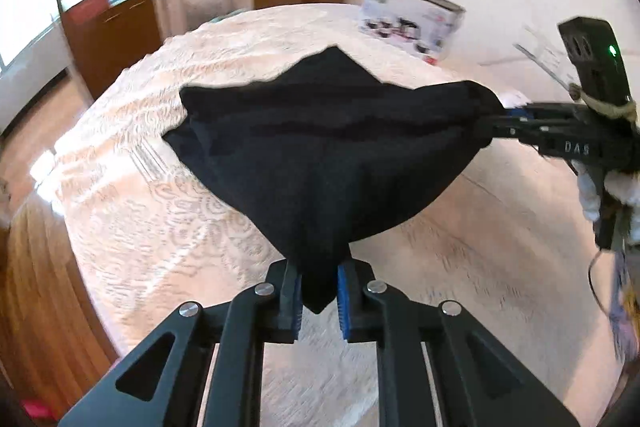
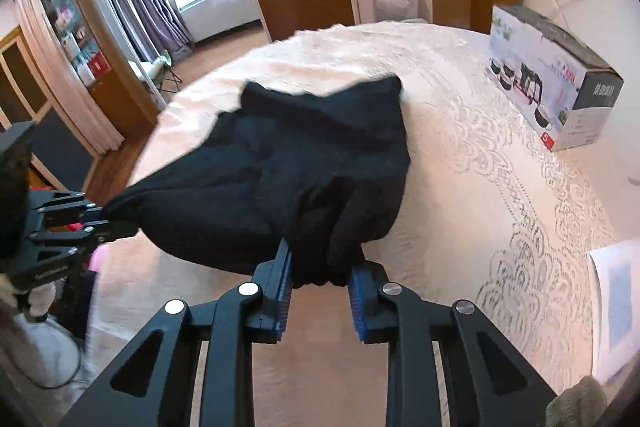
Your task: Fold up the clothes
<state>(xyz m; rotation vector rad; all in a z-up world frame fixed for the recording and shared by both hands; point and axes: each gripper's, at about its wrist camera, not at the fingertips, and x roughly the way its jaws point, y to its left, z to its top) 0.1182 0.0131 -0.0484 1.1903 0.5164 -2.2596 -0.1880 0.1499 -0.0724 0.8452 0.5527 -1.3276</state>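
Garment: a black cloth (image 1: 320, 147) hangs stretched between the two grippers, its near edge lifted off the table; its far part seems to trail onto the tablecloth, though I can't tell for sure.
Left gripper (image 1: 319, 301): clamped on one bunched corner of the black cloth, blue pads (image 1: 345, 303) pressing the fabric from both sides, pointing steeply downward.
Right gripper (image 2: 320, 301): clamped on the other corner, a thick wad of cloth pinched at the tips of its blue pads; from the left wrist view it comes in from the right side.
Table (image 2: 460, 155): round, covered with a cream lace tablecloth (image 1: 160, 195), under the cloth.
Box (image 2: 552, 87): printed carton standing near the table's far right edge, well apart from the cloth.
Paper (image 2: 618, 307): white sheet lying at the right edge of the table.
Room: wooden floor (image 1: 36, 287), curtains and bright windows beyond.
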